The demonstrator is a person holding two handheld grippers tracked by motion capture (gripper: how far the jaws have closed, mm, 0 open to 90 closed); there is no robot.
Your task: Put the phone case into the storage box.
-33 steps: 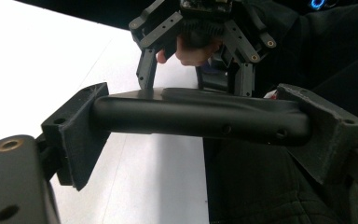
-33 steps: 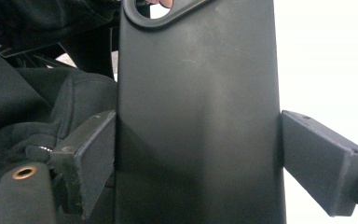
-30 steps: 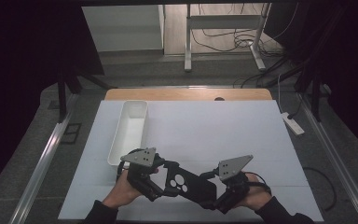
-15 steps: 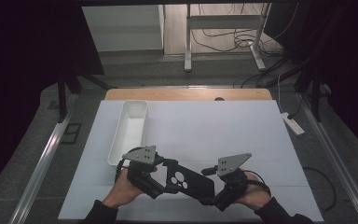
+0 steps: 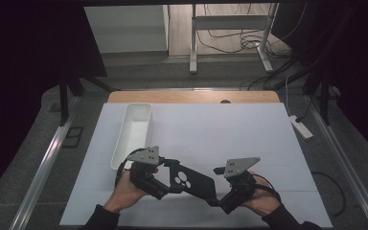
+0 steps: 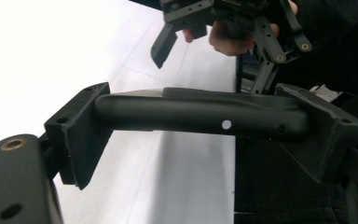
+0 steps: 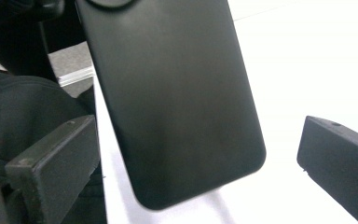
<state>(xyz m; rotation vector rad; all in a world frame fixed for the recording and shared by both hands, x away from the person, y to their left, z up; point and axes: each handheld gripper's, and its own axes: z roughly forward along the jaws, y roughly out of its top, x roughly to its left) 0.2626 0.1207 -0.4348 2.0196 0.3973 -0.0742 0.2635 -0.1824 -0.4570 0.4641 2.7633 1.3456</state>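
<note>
A black phone case [image 5: 194,179] with round camera holes hangs just above the white table near its front edge. My left gripper [image 5: 168,176] is shut on the case's left end. In the left gripper view both pads [image 6: 77,133] press on the edges of the case [image 6: 200,114], seen edge-on. My right gripper [image 5: 219,195] is at the case's other end. Its jaws have just been opening, and in the right gripper view the case [image 7: 172,93] hangs between the fingers [image 7: 51,163] with a gap on each side.
A long white tray [image 5: 135,129] stands at the back left of the white table top [image 5: 230,129]. A white power strip [image 5: 299,127] lies past the right edge. A wooden strip [image 5: 191,97] runs along the far edge.
The right gripper's jaws have spread apart off the case's end. Both hands and the case have stayed in place.
</note>
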